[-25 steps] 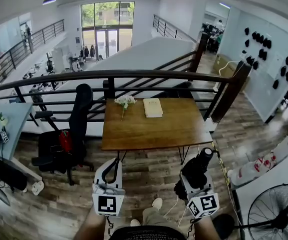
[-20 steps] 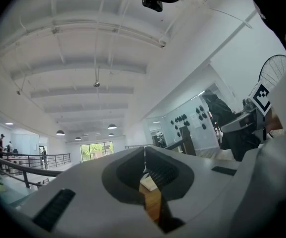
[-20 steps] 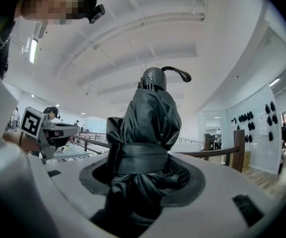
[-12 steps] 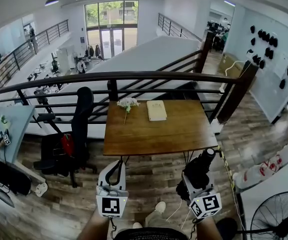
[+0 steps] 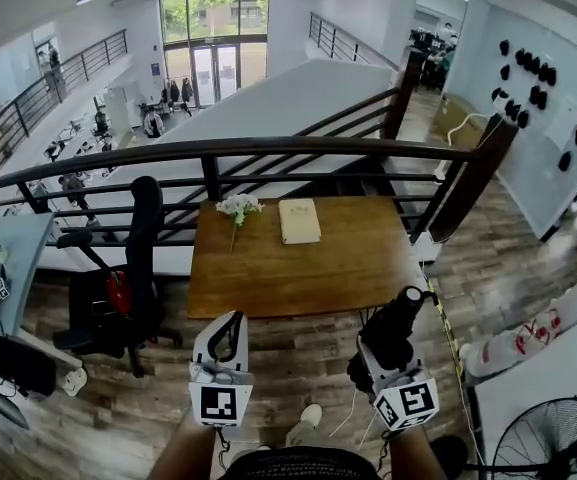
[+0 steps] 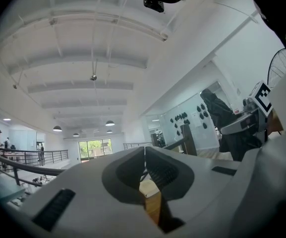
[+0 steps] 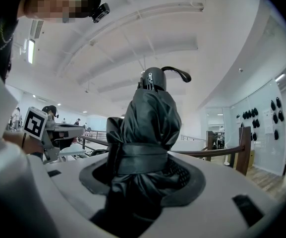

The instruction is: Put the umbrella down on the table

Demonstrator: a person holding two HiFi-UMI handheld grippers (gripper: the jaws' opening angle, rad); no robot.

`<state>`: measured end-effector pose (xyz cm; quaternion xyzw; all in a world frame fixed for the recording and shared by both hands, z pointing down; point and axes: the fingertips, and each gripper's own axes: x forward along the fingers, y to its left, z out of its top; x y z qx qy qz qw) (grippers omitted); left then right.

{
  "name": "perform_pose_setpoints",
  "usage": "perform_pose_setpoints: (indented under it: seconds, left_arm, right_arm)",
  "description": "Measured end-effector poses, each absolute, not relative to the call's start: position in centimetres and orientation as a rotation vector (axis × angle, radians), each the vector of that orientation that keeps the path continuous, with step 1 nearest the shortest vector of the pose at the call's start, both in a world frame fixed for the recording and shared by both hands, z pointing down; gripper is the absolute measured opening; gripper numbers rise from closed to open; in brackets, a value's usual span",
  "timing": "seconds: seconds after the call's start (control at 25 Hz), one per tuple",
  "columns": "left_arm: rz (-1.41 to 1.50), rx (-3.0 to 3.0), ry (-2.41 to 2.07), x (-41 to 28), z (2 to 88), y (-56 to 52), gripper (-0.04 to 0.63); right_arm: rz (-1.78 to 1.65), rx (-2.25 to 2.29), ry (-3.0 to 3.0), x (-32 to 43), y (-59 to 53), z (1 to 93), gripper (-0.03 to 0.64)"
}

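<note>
A folded black umbrella (image 5: pixel 396 325) with a strap round its middle stands up between the jaws of my right gripper (image 5: pixel 388 346), which is shut on it. In the right gripper view the umbrella (image 7: pixel 147 115) fills the gap of the gripper (image 7: pixel 142 171), its looped tip on top. My left gripper (image 5: pixel 234 320) is shut with nothing in it; in its own view the gripper (image 6: pixel 143 153) has its tips meeting. Both grippers are held level, just short of the front edge of the wooden table (image 5: pixel 298 273).
On the table's far side lie a small white flower bunch (image 5: pixel 236 207) and a pale book (image 5: pixel 299 220). A dark railing (image 5: pixel 268 150) runs behind it. A black office chair (image 5: pixel 128 268) stands left, a floor fan (image 5: pixel 553 438) at the lower right.
Both grippers have moved forward together toward the table, so its front edge is now nearer to them. The umbrella stays gripped; the left jaws stay shut.
</note>
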<state>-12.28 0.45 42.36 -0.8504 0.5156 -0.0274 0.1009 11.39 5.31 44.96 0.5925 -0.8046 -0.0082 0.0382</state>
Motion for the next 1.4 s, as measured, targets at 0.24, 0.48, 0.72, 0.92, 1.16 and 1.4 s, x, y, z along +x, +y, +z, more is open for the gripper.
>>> perform_pose_setpoints:
  seconds: [0.24, 0.48, 0.72, 0.92, 1.16, 1.4]
  left_arm:
    - [-0.078, -2.506, 1.51, -8.5, 41.3, -2.8, 0.031]
    - [-0.096, -2.489, 1.489, -4.7, 40.9, -5.7, 0.031]
    - [-0.089, -2.472, 1.52, -1.7, 40.7, -8.4, 0.031]
    - [-0.104, -2.444, 1.546, -0.4, 40.7, -9.7, 0.031]
    - [-0.135, -2.429, 1.572, -0.3, 41.1, -10.3, 0.031]
    - [-0.17, -2.424, 1.6, -1.4, 41.5, -11.6, 0.031]
  right_arm:
    - [-0.034, 1.798, -2.479, 14.3, 2.4, 44.2, 0.255]
    - [-0.031, 1.777, -2.496, 17.3, -0.6, 44.4, 0.255]
    - [-0.028, 1.733, -2.534, 19.9, -3.6, 44.6, 0.254]
    - [-0.018, 1.701, -2.561, 21.4, -5.6, 45.1, 0.253]
    - [-0.006, 1.686, -2.588, 22.0, -7.0, 45.1, 0.255]
    - [0.026, 1.686, -2.592, 21.7, -8.6, 45.7, 0.255]
